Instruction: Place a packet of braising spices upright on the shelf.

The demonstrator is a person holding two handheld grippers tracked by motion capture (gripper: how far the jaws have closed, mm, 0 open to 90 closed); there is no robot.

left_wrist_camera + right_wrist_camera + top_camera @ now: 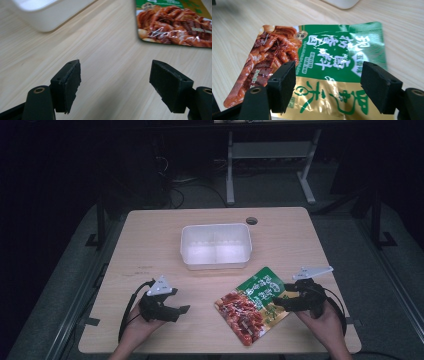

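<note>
A flat food packet [256,304] lies on the wooden table [150,235], near the front edge and right of the middle, with a white plastic tub [216,245] standing well behind it toward the centre. From above, the right gripper [280,301] sits at the packet's right edge, held in a hand [325,320], while the left gripper [182,310] rests over bare wood, apart from the packet. The right gripper view adds what the high view cannot: its jaws stand wide apart over the packet's green and gold end, with the printed lettering plain between them and nothing gripped. The left gripper view shows its own jaws also spread wide over bare table, the packet's [175,23] red, glossy end ahead to the right and the tub's [47,12] corner ahead to the left.
</note>
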